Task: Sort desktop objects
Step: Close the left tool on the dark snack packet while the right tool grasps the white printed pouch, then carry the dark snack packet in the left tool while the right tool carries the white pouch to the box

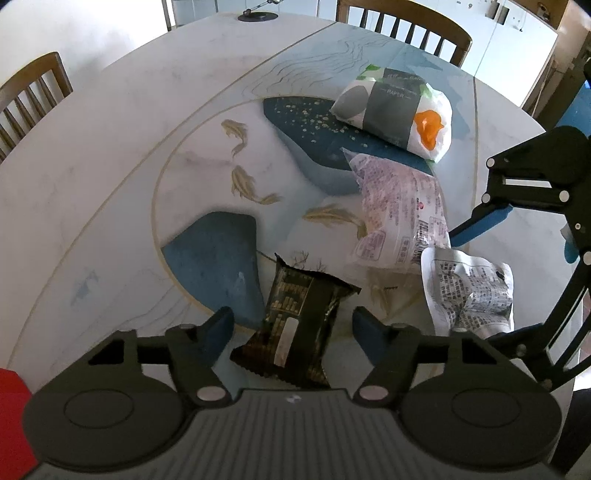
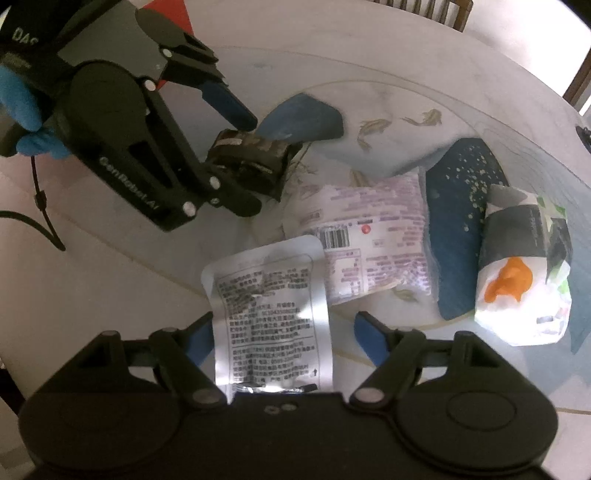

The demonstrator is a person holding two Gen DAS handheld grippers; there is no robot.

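My left tool (image 1: 293, 326) pointed steeply down at the surface (image 1: 110, 155), its blue-padded jaws partly apart on either side of a dark gold-printed snack packet (image 1: 295, 325); the pads stood just clear of the wrapper, so nothing was gripped. My right tool (image 2: 282, 332) likewise straddled a silver printed pouch (image 2: 273, 314), jaws well apart; the left pad lay at the pouch's edge and the right one clear, so nothing was clamped. Taking the dark packet as landmark: the silver pouch (image 1: 469, 291) lay just to its right, a white purple-printed packet (image 1: 399, 218) lay beyond and right of it, touching the pouch, and a tissue pack with an orange patch (image 1: 395, 110) rested farther beyond, well apart. A blue-gloved hand (image 2: 26, 122) carried the left tool (image 2: 240, 136). Wooden chairs (image 1: 406, 26) stood past the surface's far edge.
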